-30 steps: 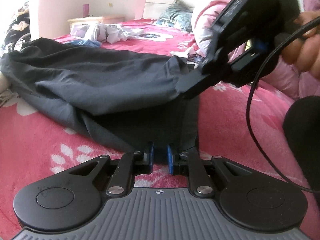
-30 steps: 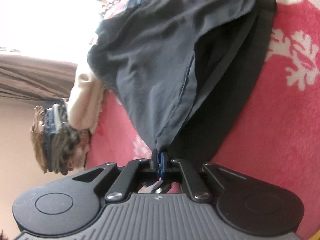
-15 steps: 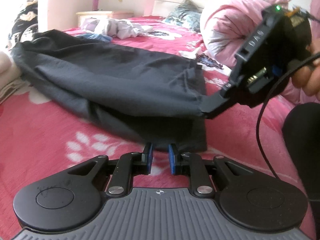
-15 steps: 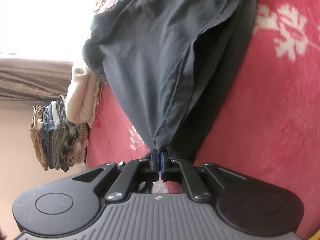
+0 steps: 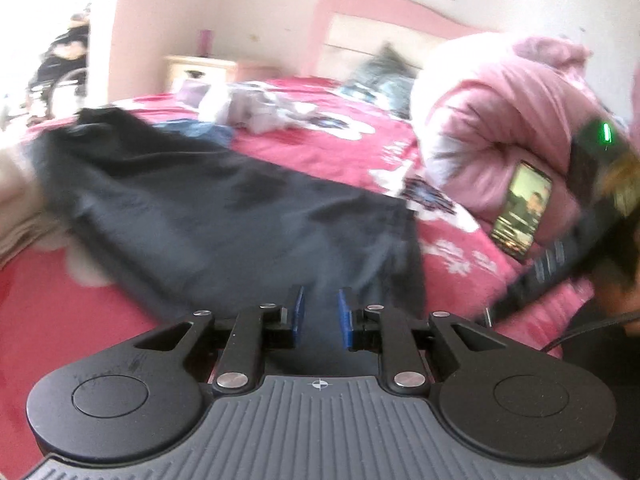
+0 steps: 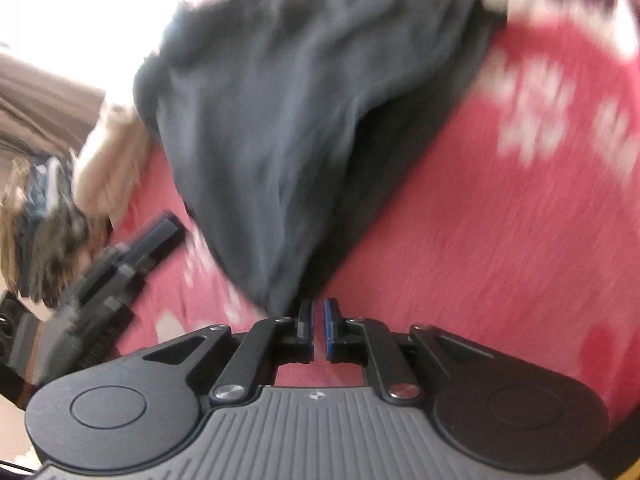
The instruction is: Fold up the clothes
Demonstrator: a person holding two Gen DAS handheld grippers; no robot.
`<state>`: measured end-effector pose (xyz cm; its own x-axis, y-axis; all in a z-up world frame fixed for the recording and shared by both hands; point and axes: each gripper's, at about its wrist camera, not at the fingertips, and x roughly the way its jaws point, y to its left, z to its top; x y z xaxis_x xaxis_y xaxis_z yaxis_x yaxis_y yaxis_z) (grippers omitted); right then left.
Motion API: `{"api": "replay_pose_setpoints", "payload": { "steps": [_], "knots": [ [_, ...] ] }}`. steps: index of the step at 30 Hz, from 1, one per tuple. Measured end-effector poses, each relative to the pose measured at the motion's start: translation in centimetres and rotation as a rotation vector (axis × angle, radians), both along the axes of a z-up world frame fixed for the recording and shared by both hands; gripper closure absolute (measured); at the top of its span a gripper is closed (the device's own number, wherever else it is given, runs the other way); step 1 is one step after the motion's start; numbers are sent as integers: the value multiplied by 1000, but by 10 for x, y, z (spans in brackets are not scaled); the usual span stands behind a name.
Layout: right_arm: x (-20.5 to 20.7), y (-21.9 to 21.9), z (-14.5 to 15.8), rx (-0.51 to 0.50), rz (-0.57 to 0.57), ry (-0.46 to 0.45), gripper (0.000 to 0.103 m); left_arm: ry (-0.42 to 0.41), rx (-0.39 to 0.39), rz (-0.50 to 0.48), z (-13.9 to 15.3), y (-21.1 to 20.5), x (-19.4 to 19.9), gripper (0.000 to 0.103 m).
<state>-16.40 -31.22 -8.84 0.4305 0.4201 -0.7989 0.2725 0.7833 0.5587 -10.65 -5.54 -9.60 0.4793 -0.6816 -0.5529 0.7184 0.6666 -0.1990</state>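
A dark grey garment (image 5: 208,216) lies loosely folded on the red flowered bedspread (image 5: 60,312). My left gripper (image 5: 321,304) hovers at its near edge. Its jaws are opening, and the blue pads (image 5: 298,312) stand apart without pressing the cloth behind them. In the right wrist view the garment (image 6: 280,120) ends just beyond my right gripper (image 6: 318,312). Those jaws are opening too, with a narrow gap that shows only bedspread (image 6: 480,240). The left gripper's fingers (image 6: 156,236) show blurred at the left. The right gripper's black body (image 5: 560,264) shows at the right of the left wrist view.
A rolled pink quilt (image 5: 500,128) lies at the right with a lit phone (image 5: 520,208) leaning on it. Pale loose clothes (image 5: 248,108) lie farther up the bed, near a nightstand (image 5: 200,68). Cream fabric (image 6: 112,168) and a stack of folded clothes (image 6: 44,232) sit past the garment.
My right gripper has let go of the garment's edge, and the cloth has dropped flat on the bed. My left gripper has lifted and drawn back, its jaws wider. Both views are now blurred.
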Motion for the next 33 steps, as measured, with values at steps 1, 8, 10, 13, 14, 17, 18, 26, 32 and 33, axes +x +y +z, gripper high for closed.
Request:
{"api": "replay_pose_setpoints", "payload": {
  "steps": [1,8,10,13,14,17,18,26,32,33],
  "knots": [
    [3,-11,6,-13,-39,-26,88,10,6,-28,-1,-6,0,83],
    [49,-79,11,-89,-256,-84,62,9,126,-217,-16,-39,-22,64],
    [65,-92,4,-98,-296,-72,62,-9,188,-211,-27,-47,-24,65],
    [79,-106,-7,-107,-363,-47,62,42,166,-185,-32,-43,-22,69],
    [82,-111,-11,-95,-384,-35,62,55,152,-179,-31,-40,-21,72],
    [88,-118,-24,-60,-413,1,63,66,143,-169,-32,-37,-20,75],
    [89,-119,-28,-56,-418,9,63,68,142,-168,-32,-38,-20,79],
    [89,-116,-22,-97,-398,-53,102,37,139,-153,-30,-33,-22,103],
    [78,-105,10,-177,-353,-150,102,26,96,-149,-14,-18,-22,103],
    [76,-103,14,-184,-345,-158,102,26,89,-145,-11,-16,-22,103]
  ]
}}
